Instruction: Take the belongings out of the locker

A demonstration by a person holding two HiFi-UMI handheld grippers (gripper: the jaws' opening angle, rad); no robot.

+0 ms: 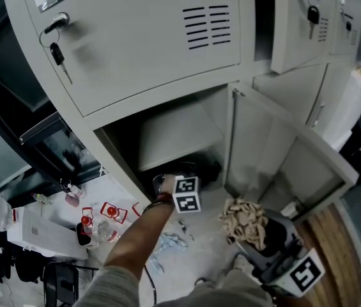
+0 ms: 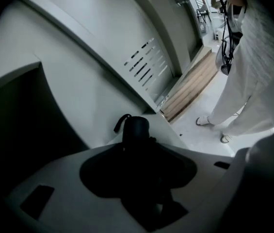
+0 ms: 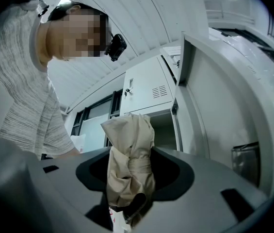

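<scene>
The lower locker compartment (image 1: 180, 136) stands open, dark at its floor. My left gripper (image 1: 186, 195) is at its mouth, with the arm stretched toward it. In the left gripper view the jaws are shut on a black object with a strap loop (image 2: 136, 130), which sticks up out of them. My right gripper (image 1: 281, 251) is low at the right, outside the locker, shut on a beige folded umbrella (image 1: 247, 219). That umbrella (image 3: 129, 154) stands upright between the jaws, bound by its strap.
The open locker door (image 1: 276, 152) swings out to the right between the two grippers. Keys hang from the upper door (image 1: 57, 51). Red-and-white clutter (image 1: 107, 215) lies at the left, and a wooden strip (image 1: 337, 235) runs along the right. Legs in white trousers (image 2: 246, 86) stand nearby.
</scene>
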